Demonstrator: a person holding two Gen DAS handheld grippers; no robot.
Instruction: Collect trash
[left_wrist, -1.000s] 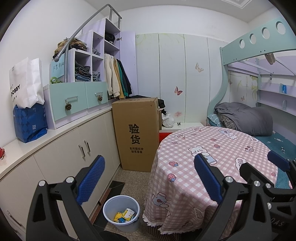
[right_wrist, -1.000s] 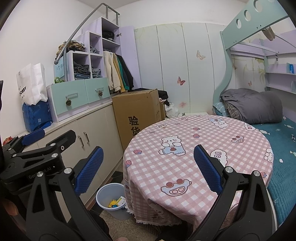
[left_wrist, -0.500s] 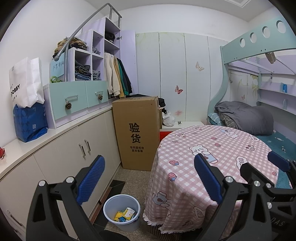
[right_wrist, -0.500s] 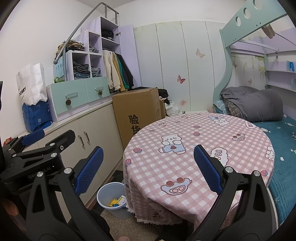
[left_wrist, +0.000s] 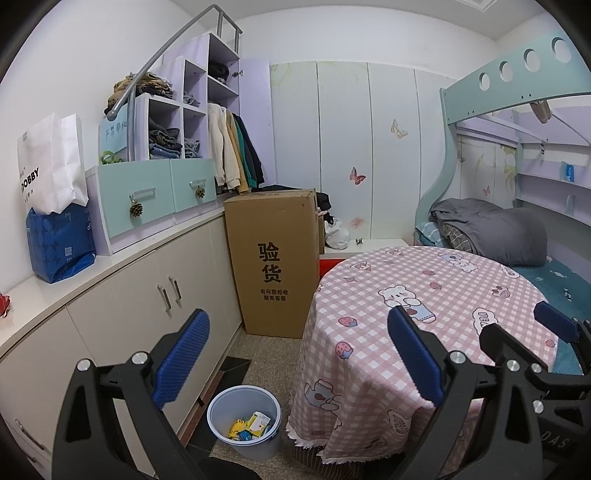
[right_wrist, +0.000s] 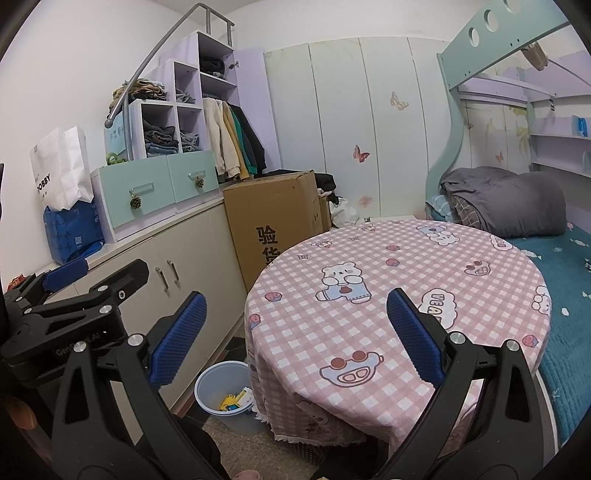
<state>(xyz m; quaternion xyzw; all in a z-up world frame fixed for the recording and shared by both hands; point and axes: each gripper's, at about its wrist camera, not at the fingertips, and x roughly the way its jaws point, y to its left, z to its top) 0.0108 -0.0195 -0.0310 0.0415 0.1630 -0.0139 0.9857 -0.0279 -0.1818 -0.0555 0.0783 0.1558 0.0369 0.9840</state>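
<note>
We note wrappers (left_wrist: 251, 424) in the bin (left_wrist: 243, 398) (floor, beside table (left_wrist: 424, 280)); left gripper (left_wrist: 299, 354) and right gripper (right_wrist: 295, 332) fingers apart, empty

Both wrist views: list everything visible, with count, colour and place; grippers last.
Bin: one, pale blue, on floor by the table, holding yellow wrappers.
Table: one, round, pink checked cloth, bare.
Cardboard box: one, brown, beyond the bin.
Cabinets: cream, along left wall.
Paper bags: white and blue, on the cabinet top.
Bunk bed: teal, grey duvet, right.
Left gripper: open, empty.
Right gripper: open, empty.
</note>
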